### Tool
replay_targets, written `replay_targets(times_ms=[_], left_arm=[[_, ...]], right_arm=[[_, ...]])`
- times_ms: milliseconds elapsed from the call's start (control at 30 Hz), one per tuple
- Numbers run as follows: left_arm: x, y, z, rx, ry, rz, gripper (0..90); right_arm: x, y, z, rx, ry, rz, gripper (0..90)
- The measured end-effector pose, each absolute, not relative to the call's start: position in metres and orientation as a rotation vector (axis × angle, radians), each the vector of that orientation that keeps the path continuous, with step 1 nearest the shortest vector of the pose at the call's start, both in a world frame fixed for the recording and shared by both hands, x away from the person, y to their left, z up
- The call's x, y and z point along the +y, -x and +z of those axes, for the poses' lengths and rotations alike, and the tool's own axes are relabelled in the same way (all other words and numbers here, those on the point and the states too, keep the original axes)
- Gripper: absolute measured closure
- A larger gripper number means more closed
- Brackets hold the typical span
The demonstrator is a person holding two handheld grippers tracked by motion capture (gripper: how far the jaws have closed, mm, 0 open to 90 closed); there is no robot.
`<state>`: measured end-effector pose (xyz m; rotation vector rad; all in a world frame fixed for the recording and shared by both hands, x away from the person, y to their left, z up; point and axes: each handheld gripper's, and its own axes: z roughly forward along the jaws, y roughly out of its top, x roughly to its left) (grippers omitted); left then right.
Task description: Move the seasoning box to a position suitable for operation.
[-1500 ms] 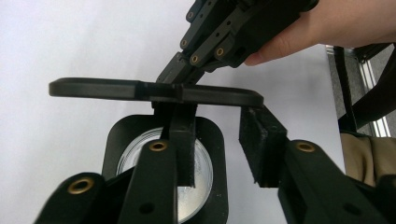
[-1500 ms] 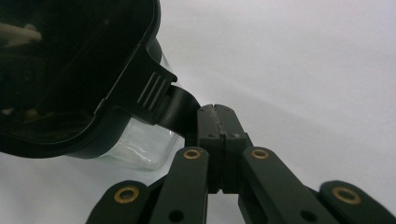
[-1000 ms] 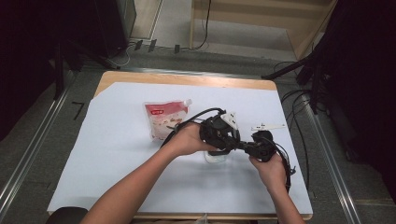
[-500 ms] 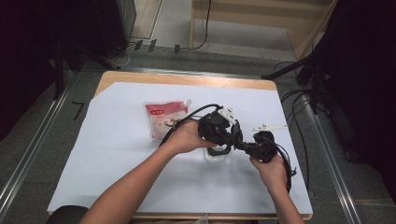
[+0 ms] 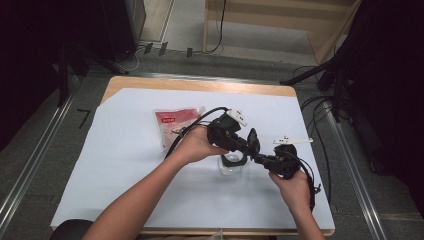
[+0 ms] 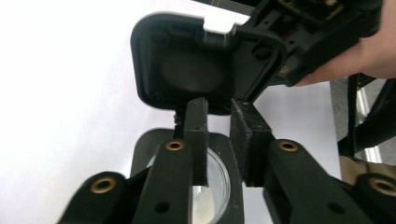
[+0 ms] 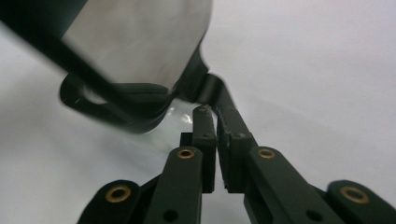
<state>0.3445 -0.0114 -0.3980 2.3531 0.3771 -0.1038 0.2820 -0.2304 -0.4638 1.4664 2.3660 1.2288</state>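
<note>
A clear jar (image 5: pixel 231 167) stood on the white sheet (image 5: pixel 125 150) mid-table, its black hinged lid (image 6: pixel 205 60) tipped up. The right gripper (image 7: pixel 215 111) was clamped on the lid's edge. The left gripper (image 6: pixel 218 105) hovered over the jar, jaws slightly apart, crowding it. A red-labelled pouch (image 5: pixel 175 125) lay behind the left hand (image 5: pixel 197 145).

Black flip lid (image 6: pixel 205 60) with white tab, clear glass jar (image 5: pixel 232 167), red-and-white pouch (image 5: pixel 175 125), white tabletop (image 5: pixel 125 165)
</note>
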Motion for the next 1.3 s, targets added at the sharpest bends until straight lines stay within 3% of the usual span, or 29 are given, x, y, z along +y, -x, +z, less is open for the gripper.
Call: replay_targets(times_ms=[233,567,867,1167,1300], left_arm=[[0.004,-0.345,-0.395,0.398,-2.319,-0.103,59.4],[0.029,-0.340,-0.385,0.448,-2.304,-0.088,43.9],[0.060,-0.333,-0.379,0.498,-2.280,-0.059,44.7],[0.084,-0.329,-0.384,0.528,-2.280,-0.046,46.7],[0.095,-0.326,-0.382,0.562,-2.251,-0.039,46.6]], right_arm=[[-0.223,-0.259,-0.457,2.397,-1.397,1.252,78.0],[-0.212,-0.236,-0.450,2.441,-1.302,1.342,70.7],[-0.190,-0.232,-0.450,2.489,-1.161,1.379,61.0],[-0.172,-0.235,-0.453,2.512,-1.133,1.403,60.2],[-0.164,-0.236,-0.453,2.535,-1.109,1.400,56.0]])
